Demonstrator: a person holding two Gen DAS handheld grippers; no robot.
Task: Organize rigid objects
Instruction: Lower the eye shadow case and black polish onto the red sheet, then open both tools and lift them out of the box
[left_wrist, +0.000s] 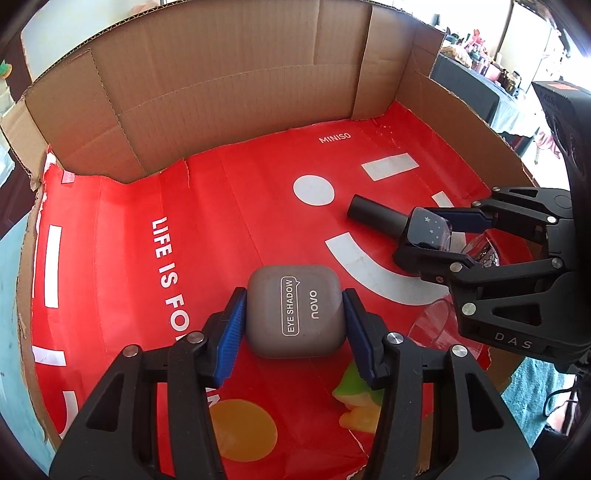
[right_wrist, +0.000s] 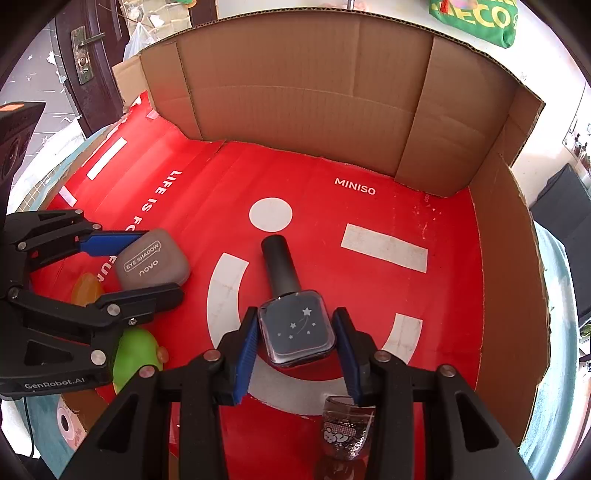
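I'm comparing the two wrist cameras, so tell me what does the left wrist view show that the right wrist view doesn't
Only the left wrist view: a clear glass beside the right gripper.

Only the right wrist view: a door and a green bag behind the box, a sticker-printed bottle.

Both: the cardboard box, the eye shadow case between the left gripper's pads, the dark starred bottle in the right gripper, a green toy.

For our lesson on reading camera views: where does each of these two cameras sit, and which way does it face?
Left wrist view: sits on the left gripper, looking down along its fingers at the eye shadow case clamped between them; the right gripper shows at right.
Right wrist view: sits on the right gripper, looking down at the nail polish bottle it holds; the left gripper shows at left.
Both share the red-floored cardboard box, the case and the bottle.
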